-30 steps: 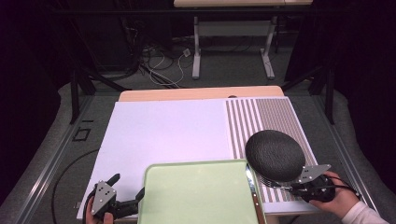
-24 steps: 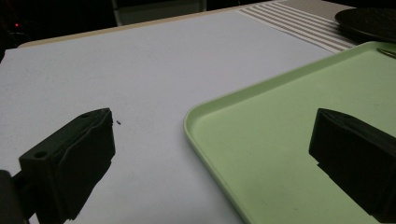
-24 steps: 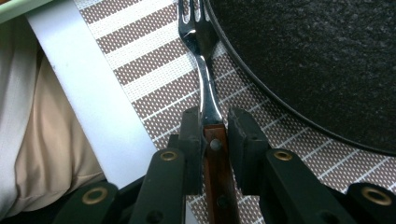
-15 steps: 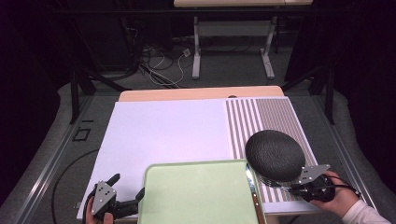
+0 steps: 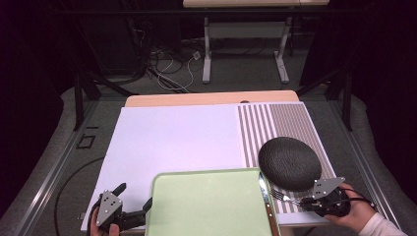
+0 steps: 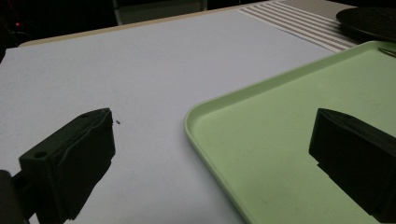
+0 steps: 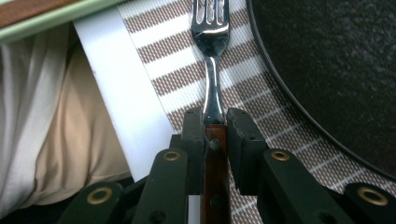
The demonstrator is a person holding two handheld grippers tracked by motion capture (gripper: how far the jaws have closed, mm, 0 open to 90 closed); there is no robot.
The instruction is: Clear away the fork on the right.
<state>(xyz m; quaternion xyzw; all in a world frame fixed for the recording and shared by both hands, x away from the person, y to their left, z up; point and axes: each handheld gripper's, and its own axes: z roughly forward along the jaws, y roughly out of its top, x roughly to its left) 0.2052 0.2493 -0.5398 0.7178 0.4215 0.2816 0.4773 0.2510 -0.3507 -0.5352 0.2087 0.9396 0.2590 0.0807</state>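
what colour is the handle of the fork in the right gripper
Reddish-brown wood with rivets, clamped on the fork; the right gripper view shows it best.

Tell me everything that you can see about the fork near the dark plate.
The fork has a shiny metal head with four tines and a narrow metal neck that joins a brown handle, which looks like wood with rivets. It lies low over the striped mat, tines pointing away from the right gripper, whose jaws are shut on the handle's front end. The dark plate is close on one side, the green tray's edge on the other. Whether the tines touch the mat I cannot tell.
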